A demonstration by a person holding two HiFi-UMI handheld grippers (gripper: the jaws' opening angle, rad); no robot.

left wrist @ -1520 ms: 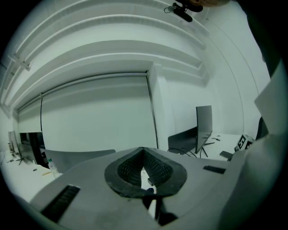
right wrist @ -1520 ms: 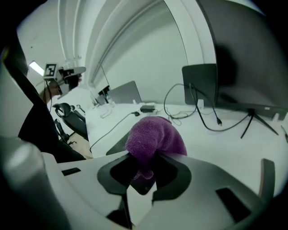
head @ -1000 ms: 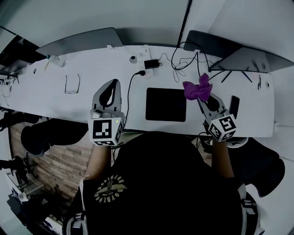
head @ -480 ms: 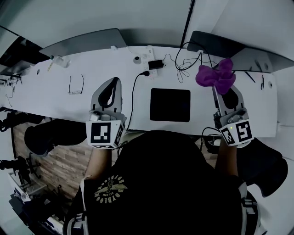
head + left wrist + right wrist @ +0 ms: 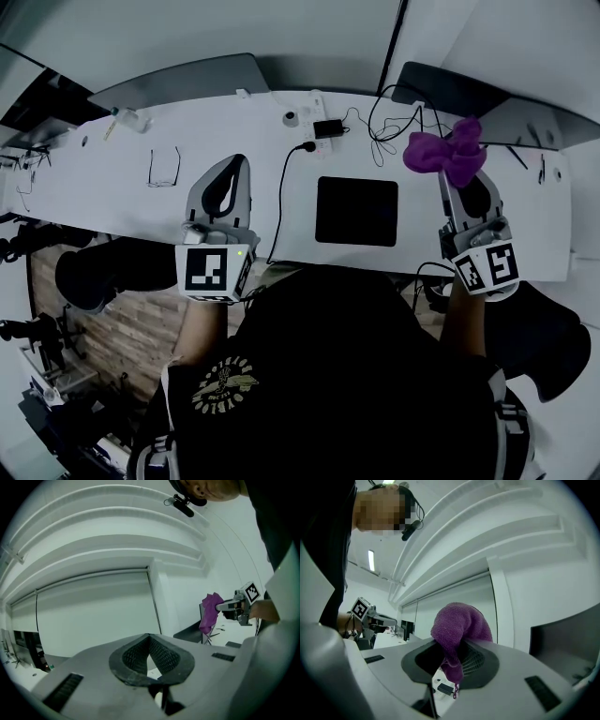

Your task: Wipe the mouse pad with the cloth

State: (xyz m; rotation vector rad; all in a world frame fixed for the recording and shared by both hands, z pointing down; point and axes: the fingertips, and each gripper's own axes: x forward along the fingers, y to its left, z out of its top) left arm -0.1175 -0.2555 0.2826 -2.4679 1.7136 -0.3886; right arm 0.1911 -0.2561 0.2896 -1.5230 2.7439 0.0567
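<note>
Purple cloth held off the desk, not touching the pad.
Right gripper is clamped on the cloth, which bunches over and ahead of its tips. The black mouse pad lies flat on the white desk to that gripper's left, between both grippers. Left gripper has its tips closed together with nothing between them.

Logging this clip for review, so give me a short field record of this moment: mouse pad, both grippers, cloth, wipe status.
black square mouse pad: flat on white desk, nothing on it
left gripper: fingers together, empty
right gripper: fingers shut on purple terry cloth
cloth: bunched, held to the right of the pad, not touching it
wipe status: no contact now
</note>
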